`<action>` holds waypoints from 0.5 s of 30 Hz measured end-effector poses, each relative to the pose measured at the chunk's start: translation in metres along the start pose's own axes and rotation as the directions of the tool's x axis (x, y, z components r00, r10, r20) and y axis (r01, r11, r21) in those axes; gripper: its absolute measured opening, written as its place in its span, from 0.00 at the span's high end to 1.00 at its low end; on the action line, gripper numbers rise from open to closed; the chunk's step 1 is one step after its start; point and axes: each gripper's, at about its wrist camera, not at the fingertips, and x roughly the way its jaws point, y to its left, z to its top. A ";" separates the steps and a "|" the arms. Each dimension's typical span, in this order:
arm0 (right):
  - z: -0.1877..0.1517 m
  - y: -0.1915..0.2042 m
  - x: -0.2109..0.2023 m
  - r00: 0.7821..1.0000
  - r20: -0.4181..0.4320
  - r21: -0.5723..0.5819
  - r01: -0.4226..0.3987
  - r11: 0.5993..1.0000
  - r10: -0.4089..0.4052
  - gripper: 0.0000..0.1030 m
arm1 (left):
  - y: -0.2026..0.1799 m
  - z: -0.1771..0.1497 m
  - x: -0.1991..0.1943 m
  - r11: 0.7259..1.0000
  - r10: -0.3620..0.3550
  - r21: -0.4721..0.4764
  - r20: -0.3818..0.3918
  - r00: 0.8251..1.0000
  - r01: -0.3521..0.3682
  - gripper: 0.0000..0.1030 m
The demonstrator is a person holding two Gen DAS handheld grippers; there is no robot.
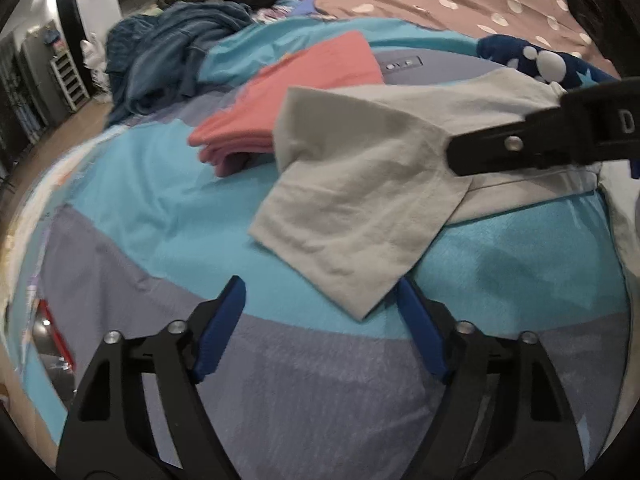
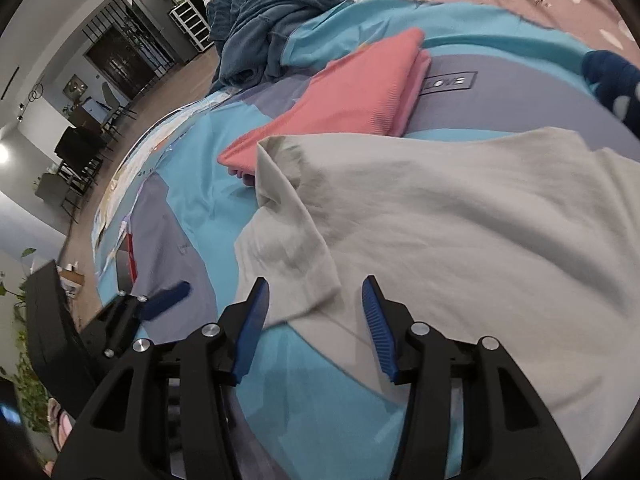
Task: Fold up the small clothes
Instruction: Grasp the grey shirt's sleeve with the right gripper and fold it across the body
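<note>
Both grippers come in over a pale grey garment [image 1: 360,184] spread on a bed, their blue-padded jaws parted and holding nothing. The left gripper [image 1: 320,320] stands fairly wide at the tip of the garment's near corner, one pad just beside the cloth edge, the other well clear over the blue-and-grey bedcover [image 1: 160,200]. The right gripper [image 2: 316,320] is set narrower, its jaws either side of a rumpled fold at the garment's lower edge, pads not yet pressing on the fabric. In the left wrist view its black finger reaches in from the right across the grey cloth. The placing suggests a two-point pickup: one corner per gripper, so the piece can be lifted and doubled over evenly. A folded pink garment [image 1: 288,100], apparently finished, lies just beyond and partly under the grey one, with a heap of dark blue clothes [image 1: 168,48] farther back awaiting attention
</note>
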 end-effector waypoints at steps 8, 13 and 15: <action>0.011 0.006 -0.028 0.997 0.077 0.006 0.003 1.000 -0.004 0.98 | 0.000 0.013 -0.026 0.966 -0.246 -0.065 0.065 0.967 0.250 0.96; 0.023 -0.005 -0.083 0.989 0.148 0.027 -0.006 1.000 0.002 0.98 | -0.038 0.025 -0.070 0.966 -0.255 0.073 0.140 0.957 0.247 0.95; 0.024 -0.010 -0.102 0.985 0.170 0.040 0.003 0.999 -0.010 0.98 | -0.063 0.026 -0.084 0.973 -0.198 0.154 0.177 0.964 0.172 0.74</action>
